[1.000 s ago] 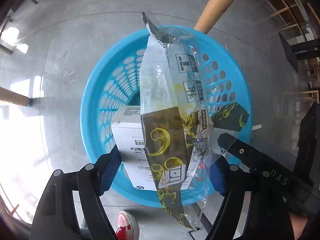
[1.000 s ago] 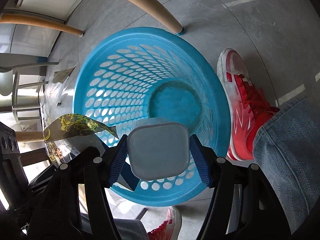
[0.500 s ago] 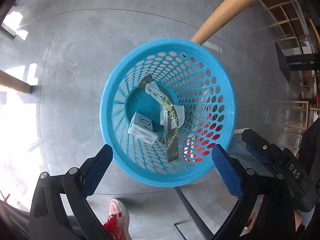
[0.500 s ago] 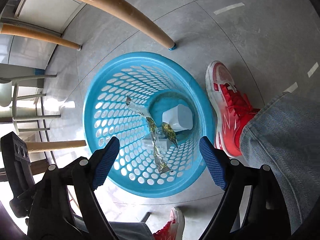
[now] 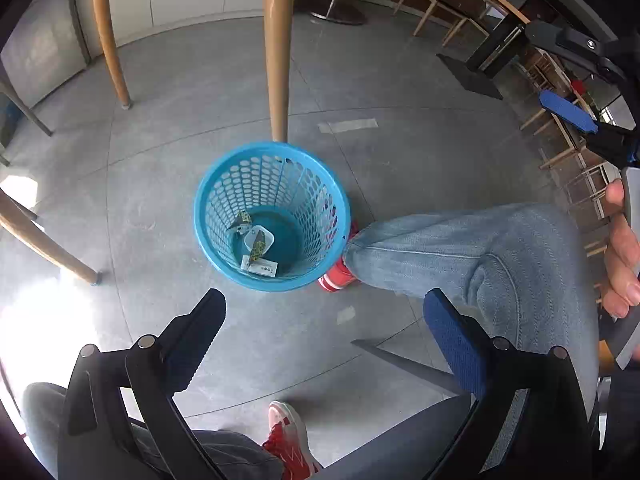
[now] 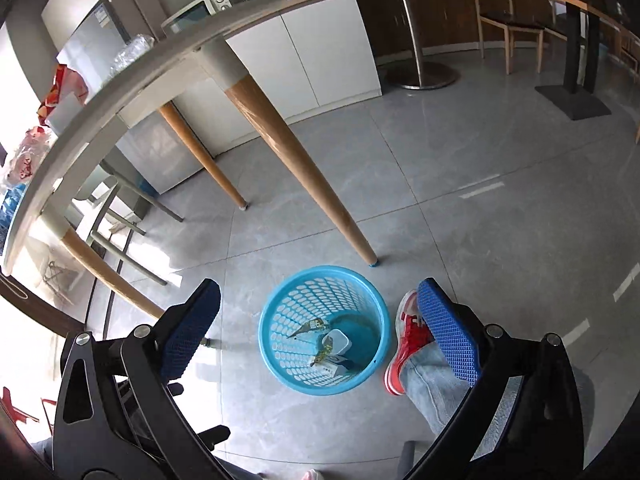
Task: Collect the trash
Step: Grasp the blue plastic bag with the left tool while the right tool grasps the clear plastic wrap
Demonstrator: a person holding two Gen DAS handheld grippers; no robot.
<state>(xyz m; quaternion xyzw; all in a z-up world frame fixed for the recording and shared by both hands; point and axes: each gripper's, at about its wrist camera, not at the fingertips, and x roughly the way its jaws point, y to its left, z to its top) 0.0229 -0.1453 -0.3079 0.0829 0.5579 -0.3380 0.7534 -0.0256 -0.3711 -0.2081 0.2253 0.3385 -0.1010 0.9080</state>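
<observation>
Trash lay at the bottom of the blue basket [image 5: 208,216]: a white box [image 5: 262,268], a pale container [image 5: 258,236] and a printed wrapper [image 5: 256,250]. Both the left gripper [image 5: 324,336] and right gripper [image 6: 318,322] hung high above it, fingers spread wide and holding nothing. The basket stood on grey floor tiles [image 6: 500,240] beside a wooden table leg [image 6: 304,172] and a red shoe [image 6: 404,344]

Left gripper [image 5: 324,338]: black linkage arms, silver screw heads showing, blue textured fingers [image 5: 454,342]. Right gripper [image 6: 320,330]: same black frame, blue ribbed fingers [image 6: 450,330]. Person wearing light blue jeans [image 5: 480,256], red sneakers [image 6: 404,340]; bare-skinned hand [image 5: 620,252] showing at right edge.
</observation>
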